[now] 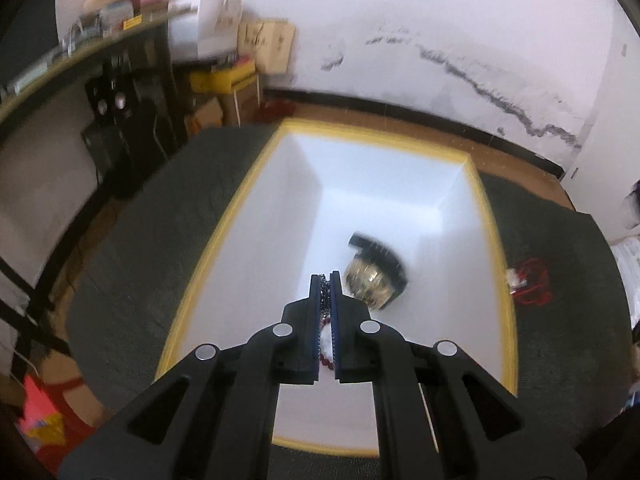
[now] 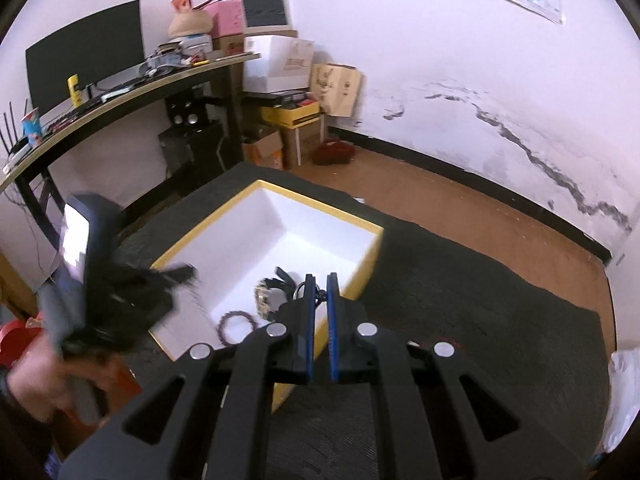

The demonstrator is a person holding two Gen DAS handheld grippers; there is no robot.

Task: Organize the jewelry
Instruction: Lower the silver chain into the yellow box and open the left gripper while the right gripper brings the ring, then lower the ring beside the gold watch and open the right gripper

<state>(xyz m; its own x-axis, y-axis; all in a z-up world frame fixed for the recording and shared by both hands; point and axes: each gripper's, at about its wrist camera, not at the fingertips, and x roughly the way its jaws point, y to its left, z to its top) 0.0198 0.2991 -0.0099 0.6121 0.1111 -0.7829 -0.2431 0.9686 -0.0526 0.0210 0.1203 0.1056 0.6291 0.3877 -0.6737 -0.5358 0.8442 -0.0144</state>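
Note:
A white box with a yellow rim [image 1: 224,236] stands on the dark mat. My left gripper [image 1: 327,280] hovers over the box and is shut on a chain with dark red beads [image 1: 325,356] that hangs between its fingers. A gold watch with a black strap [image 1: 370,280] lies in the box just beyond the fingertips. A red string piece [image 1: 530,284] lies on the mat right of the box. In the right wrist view my right gripper [image 2: 319,278] is nearly shut and empty above the box's near corner. The watch [image 2: 272,290] and a dark bead bracelet [image 2: 236,324] lie in the box [image 2: 200,236].
The dark mat [image 2: 460,304] covers a low table on a brown floor. The left gripper's body [image 2: 104,280] shows blurred at the left. A desk with a monitor [image 2: 86,52], speakers and cardboard boxes [image 2: 336,88] stands behind. A cracked white wall runs on the right.

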